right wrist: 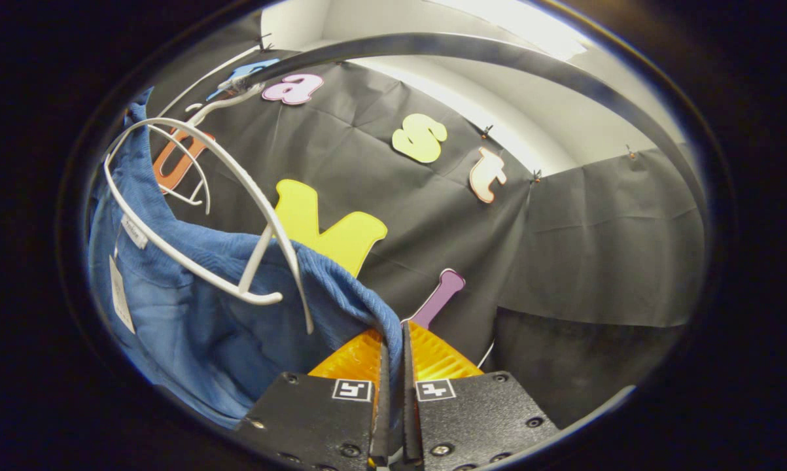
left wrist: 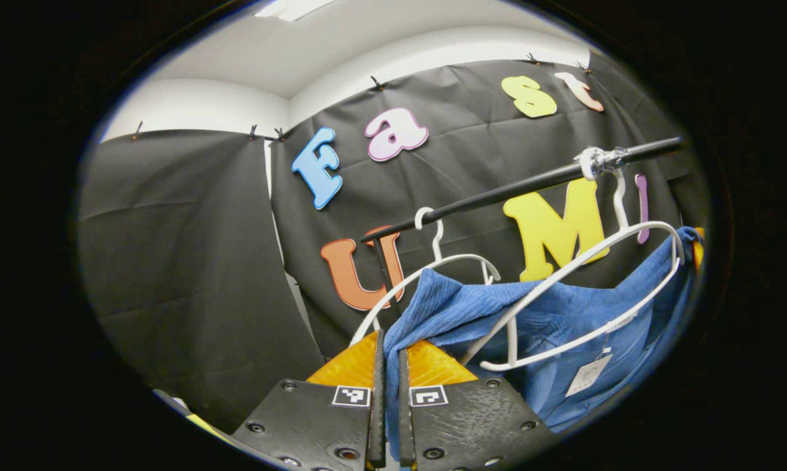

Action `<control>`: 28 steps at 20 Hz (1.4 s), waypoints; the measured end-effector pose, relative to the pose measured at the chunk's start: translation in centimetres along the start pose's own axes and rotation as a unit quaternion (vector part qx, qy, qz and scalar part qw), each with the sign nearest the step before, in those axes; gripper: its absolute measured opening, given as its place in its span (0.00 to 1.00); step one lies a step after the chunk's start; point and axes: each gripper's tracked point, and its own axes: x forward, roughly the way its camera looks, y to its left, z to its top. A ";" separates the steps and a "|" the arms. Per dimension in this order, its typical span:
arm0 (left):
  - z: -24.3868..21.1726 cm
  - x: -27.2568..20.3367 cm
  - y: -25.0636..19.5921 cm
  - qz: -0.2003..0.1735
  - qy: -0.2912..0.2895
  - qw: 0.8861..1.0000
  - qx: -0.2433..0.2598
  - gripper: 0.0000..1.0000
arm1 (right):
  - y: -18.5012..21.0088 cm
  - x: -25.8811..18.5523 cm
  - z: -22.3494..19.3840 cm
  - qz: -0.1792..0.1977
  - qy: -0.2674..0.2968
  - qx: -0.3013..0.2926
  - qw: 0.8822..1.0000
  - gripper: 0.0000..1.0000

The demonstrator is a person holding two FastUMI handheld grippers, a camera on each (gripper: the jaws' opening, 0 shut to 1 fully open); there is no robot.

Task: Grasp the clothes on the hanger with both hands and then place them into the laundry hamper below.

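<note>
A blue ribbed garment (left wrist: 563, 314) hangs on a white hanger (left wrist: 583, 261) from a black rail (left wrist: 498, 190). My left gripper (left wrist: 390, 353) is shut on the garment's left shoulder edge, cloth pinched between its fingers. In the right gripper view the same blue garment (right wrist: 190, 307) drapes over the white hanger (right wrist: 236, 183) at the left. My right gripper (right wrist: 393, 340) is shut on its right shoulder edge, where the fabric runs down between the fingers. A white tag (left wrist: 588, 374) dangles inside the collar.
A second, bare white hanger (left wrist: 432, 261) hangs on the rail left of the garment. The rail (right wrist: 498, 59) arcs overhead in the right gripper view. Black cloth walls close in behind and at both sides.
</note>
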 end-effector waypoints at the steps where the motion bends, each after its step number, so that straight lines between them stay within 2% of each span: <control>1: -0.1 0.4 0.2 -0.001 0.003 1.000 0.001 0.12 | 0.1 0.1 0.0 0.000 0.000 -0.001 1.000 0.11; 4: -0.7 1.5 0.7 -0.011 0.013 1.000 0.009 0.12 | 0.2 0.5 0.0 0.001 -0.002 -0.014 1.000 0.11; 5: -1.2 1.8 0.8 -0.014 0.018 1.000 0.009 0.08 | 0.4 0.7 -0.3 0.002 -0.001 -0.017 1.000 0.11; 6: -1.5 2.0 0.9 -0.020 0.023 0.999 0.008 0.12 | 0.6 0.9 -0.4 0.005 -0.001 -0.019 1.000 0.11; 8: -2.1 2.3 0.9 -0.032 0.031 0.999 0.009 0.08 | 0.8 1.1 -0.7 0.008 0.000 -0.025 1.000 0.11; 12: -4.0 2.8 0.1 -0.090 0.045 0.995 0.017 0.07 | 1.0 1.5 -2.2 0.020 0.018 -0.027 0.999 0.12; 15: -5.5 3.0 -0.3 -0.112 0.064 0.992 0.006 0.07 | 1.2 1.7 -3.0 0.026 0.027 -0.034 0.999 0.11; 28: -10.7 0.3 -2.1 -0.119 0.108 0.987 -0.026 0.08 | 3.8 -1.1 -6.5 0.070 0.071 -0.027 0.995 0.11</control>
